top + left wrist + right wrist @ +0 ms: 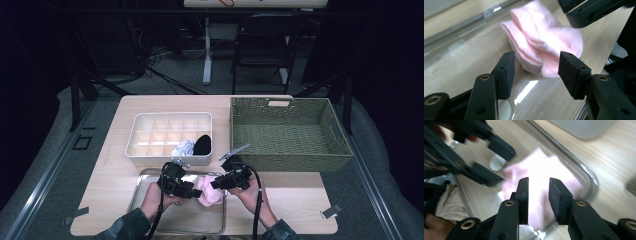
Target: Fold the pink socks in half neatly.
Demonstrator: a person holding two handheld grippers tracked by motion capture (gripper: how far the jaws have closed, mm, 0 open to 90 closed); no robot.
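Note:
A folded pink sock (210, 192) lies on the right side of a shiny metal tray (150, 215), partly over its rim. My left gripper (192, 190) points at the sock from the left. In the left gripper view its jaws (536, 67) stand open, with the pink sock (544, 42) just beyond the pads and not between them. My right gripper (215, 184) hovers over the sock from the right. Its jaws (538, 190) are a small gap apart, the pink sock (541, 167) showing blurred below them, and the pads press on nothing.
A white divided box (170, 132) stands behind the tray, with a pale sock (183, 148) and a black sock (202, 144) in its front compartments. A green wicker basket (287, 132) sits at the right. The tray's raised rim (574, 167) runs beside the sock.

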